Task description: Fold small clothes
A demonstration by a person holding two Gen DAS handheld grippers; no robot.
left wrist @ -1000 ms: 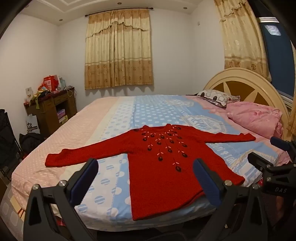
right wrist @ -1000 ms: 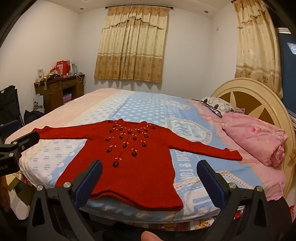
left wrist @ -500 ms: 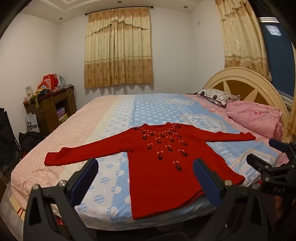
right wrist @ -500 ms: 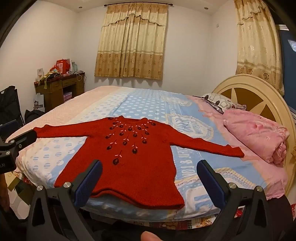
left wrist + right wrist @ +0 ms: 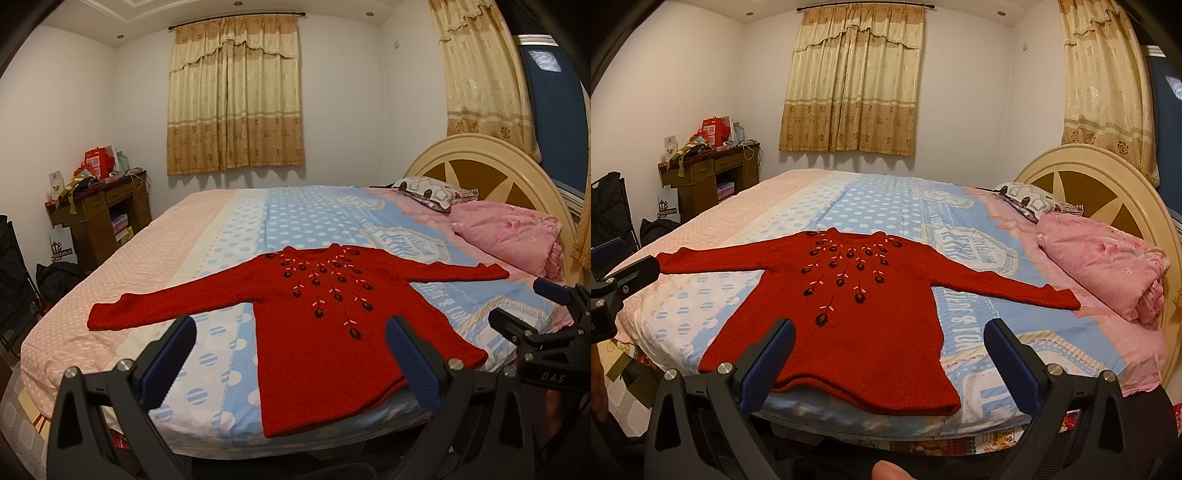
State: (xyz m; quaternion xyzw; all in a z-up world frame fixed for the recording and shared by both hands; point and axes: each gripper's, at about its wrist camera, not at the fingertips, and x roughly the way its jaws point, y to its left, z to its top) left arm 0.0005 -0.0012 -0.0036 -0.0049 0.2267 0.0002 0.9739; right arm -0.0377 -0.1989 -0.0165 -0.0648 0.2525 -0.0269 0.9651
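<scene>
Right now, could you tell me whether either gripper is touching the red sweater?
Apart. Both wrist views show the left gripper and right gripper open short of the bed, with the red sweater lying flat and undisturbed.

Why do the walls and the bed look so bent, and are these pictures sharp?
Left wrist view: fisheye lens bows the headboard and darkens the corners; the red sweater is sharp. Right wrist view: same bending, even indoor light, no glare; a blurred fingertip intrudes at the bottom.
</scene>
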